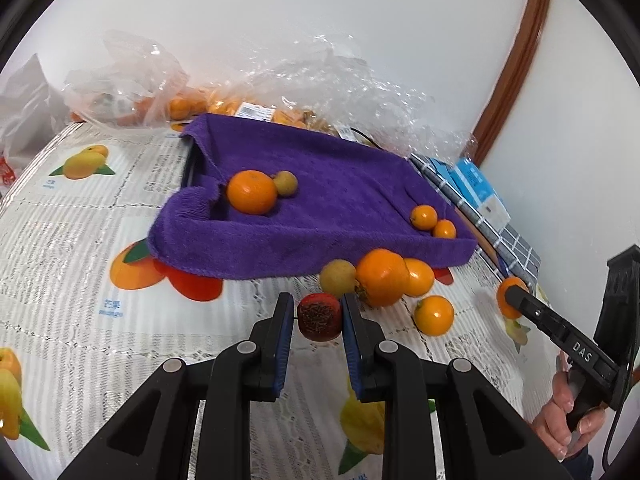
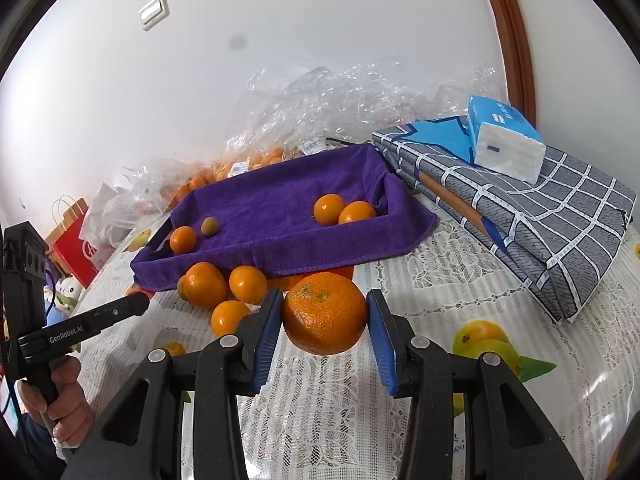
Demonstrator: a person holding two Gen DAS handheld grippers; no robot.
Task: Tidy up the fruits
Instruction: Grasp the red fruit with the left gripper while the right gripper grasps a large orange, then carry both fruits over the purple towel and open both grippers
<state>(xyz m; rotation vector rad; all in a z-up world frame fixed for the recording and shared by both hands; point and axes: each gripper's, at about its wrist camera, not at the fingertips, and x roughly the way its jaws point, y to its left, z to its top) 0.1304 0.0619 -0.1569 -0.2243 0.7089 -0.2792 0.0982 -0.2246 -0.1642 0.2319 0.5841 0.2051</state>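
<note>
My left gripper is shut on a small dark red fruit just above the tablecloth. My right gripper is shut on a large orange; it also shows at the right of the left wrist view. A tray lined with a purple towel holds an orange, a small greenish fruit and two small oranges in its right corner. Several loose fruits lie in front of the tray, among them a persimmon and a small orange.
Clear plastic bags of oranges lie behind the tray by the wall. Folded checked cloth with a tissue pack lies to the right. A red paper bag stands at the left. The fruit-printed tablecloth covers the table.
</note>
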